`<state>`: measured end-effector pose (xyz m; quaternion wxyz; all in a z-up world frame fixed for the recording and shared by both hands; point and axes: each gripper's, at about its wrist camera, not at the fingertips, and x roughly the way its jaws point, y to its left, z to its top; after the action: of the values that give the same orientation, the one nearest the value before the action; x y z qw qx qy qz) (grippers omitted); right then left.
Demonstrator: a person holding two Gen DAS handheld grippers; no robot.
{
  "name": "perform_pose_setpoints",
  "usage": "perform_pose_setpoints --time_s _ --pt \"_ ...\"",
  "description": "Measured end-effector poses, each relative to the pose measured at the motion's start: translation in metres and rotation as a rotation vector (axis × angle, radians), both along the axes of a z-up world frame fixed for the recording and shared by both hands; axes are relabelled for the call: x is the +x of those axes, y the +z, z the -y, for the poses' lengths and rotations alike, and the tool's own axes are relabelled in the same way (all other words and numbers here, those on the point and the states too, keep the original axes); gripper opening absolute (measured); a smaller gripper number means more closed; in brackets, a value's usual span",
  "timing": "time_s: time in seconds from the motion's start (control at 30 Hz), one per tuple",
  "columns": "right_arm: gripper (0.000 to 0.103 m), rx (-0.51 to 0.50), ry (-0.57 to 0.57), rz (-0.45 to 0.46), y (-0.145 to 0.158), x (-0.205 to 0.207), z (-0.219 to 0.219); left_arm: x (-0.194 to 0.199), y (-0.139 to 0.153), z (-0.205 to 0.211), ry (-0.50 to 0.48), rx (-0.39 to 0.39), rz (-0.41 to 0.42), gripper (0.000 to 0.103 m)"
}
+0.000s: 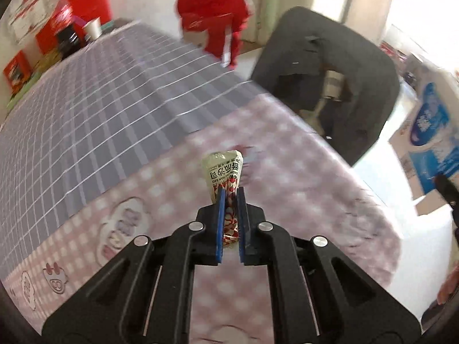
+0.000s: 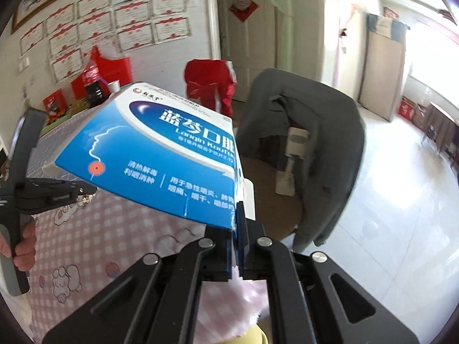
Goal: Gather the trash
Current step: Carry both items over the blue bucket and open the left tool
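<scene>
My left gripper [image 1: 229,193] is shut on a crumpled snack wrapper [image 1: 223,169], cream with red print, and holds it up above the pink checked cloth [image 1: 301,172] of the table. My right gripper [image 2: 236,209] is shut on the edge of a flat blue and white medicine box [image 2: 160,149], which sticks out to the left over the table. That box also shows at the right edge of the left wrist view [image 1: 430,126]. In the right wrist view the left gripper [image 2: 83,190] and the hand holding it [image 2: 24,249] appear at the far left.
A grey grid cloth [image 1: 100,109] covers the far part of the table. A chair with a dark coat [image 2: 312,132] stands at the table's right, another with a red jacket [image 2: 212,83] farther back. Red boxes, a bottle and a paper cup [image 1: 93,27] stand at the table's far end.
</scene>
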<state>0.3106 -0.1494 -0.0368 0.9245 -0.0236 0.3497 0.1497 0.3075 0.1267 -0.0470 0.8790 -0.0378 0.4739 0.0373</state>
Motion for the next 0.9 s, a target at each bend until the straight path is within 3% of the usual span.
perform_pose_setpoints --time_s 0.2,0.37,0.8,0.9 --pt "0.003 0.014 -0.112 -0.017 -0.012 -0.022 0.062 -0.002 0.017 0.083 -0.163 0.0 0.046 0.008" --pt "0.003 0.03 -0.234 -0.028 -0.023 -0.045 0.124 0.0 0.015 0.151 -0.283 -0.005 0.038 0.008" --pt "0.004 0.087 -0.49 -0.108 -0.066 -0.104 0.241 -0.01 -0.036 0.313 -0.577 -0.03 -0.093 0.008" --pt "0.004 0.104 -0.536 -0.135 -0.078 -0.117 0.261 -0.012 -0.054 0.339 -0.622 -0.038 -0.137 0.012"
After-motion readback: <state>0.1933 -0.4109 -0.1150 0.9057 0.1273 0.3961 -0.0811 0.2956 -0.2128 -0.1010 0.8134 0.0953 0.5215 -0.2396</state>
